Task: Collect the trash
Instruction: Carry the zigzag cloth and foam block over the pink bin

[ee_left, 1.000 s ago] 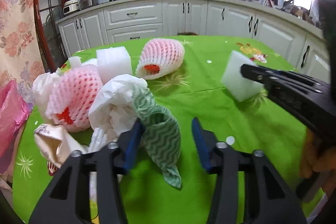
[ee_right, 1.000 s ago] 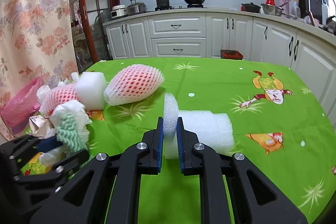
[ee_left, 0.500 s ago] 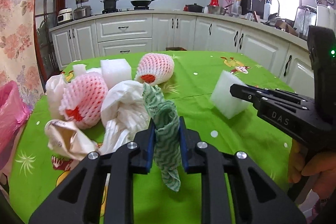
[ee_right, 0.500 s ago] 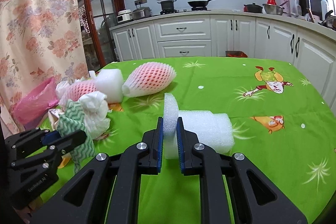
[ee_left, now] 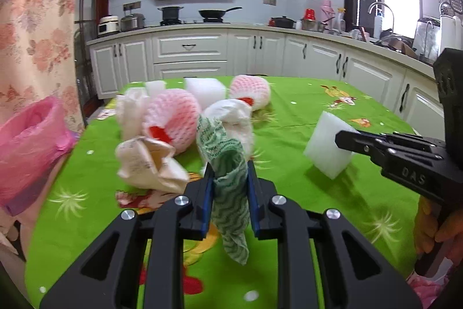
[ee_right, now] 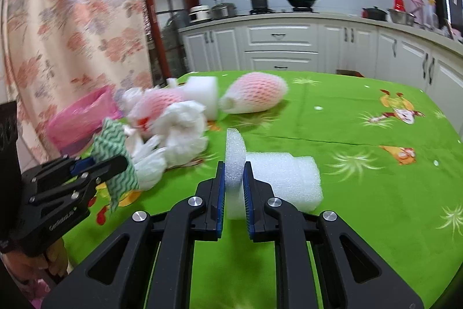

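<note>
So the green wavy-print cloth (ee_left: 228, 181) is pinched in my left gripper (ee_left: 230, 187), blue pads squeezed in on both sides, and the loose end just dangles below the fingers over the green tablecloth (ee_left: 289, 135). My right gripper (ee_right: 233, 187) is clamped on the white foam sheet (ee_right: 275, 178), gripping its curled-up edge while the rest of the sheet sticks out forward above the table.

Right behind the cloth there's the pile: a crumpled white plastic bag (ee_left: 234, 118), a pink foam fruit net (ee_left: 170, 120) with something red showing in its opening, and a scrunched beige paper wrapper (ee_left: 150, 164) in front of it. Further back sits a white foam block (ee_left: 205, 90) and a second pink fruit net (ee_left: 250, 90) lying on its side.

Off the left edge of the table is the pink trash bag (ee_left: 29, 146), mouth open. Kitchen cabinets (ee_left: 188, 51) and stove run along the back
</note>
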Demonstrator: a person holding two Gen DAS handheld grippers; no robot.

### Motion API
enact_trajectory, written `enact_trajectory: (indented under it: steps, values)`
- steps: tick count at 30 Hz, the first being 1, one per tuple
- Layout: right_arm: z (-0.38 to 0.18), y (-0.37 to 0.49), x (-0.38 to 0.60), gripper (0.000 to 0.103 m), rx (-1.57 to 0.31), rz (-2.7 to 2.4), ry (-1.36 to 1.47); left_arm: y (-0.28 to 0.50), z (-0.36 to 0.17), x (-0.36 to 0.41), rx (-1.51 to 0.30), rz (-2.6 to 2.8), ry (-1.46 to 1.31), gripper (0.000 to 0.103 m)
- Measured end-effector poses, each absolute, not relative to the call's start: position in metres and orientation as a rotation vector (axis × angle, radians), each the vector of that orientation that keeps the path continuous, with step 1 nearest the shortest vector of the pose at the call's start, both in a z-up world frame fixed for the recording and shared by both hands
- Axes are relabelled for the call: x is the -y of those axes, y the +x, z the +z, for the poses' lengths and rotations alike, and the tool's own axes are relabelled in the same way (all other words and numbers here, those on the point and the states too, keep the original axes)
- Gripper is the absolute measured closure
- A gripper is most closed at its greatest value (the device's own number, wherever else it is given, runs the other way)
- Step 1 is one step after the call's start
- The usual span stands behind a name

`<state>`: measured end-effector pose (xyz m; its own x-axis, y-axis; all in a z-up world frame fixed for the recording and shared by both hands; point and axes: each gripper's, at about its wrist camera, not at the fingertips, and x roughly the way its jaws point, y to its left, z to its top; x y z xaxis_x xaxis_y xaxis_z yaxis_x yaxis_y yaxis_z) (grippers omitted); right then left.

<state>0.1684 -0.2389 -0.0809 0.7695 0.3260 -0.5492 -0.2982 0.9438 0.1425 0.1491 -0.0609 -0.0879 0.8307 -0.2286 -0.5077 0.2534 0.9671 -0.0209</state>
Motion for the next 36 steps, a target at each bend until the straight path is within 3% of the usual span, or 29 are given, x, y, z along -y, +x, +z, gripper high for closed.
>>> enact_trajectory:
  steps: [36]
  values:
    - [-0.036, 0.169, 0.034, 0.089, -0.566, 0.694, -0.198, 0.111, -0.044, -0.117, -0.475, 0.229, 0.028, 0.082]
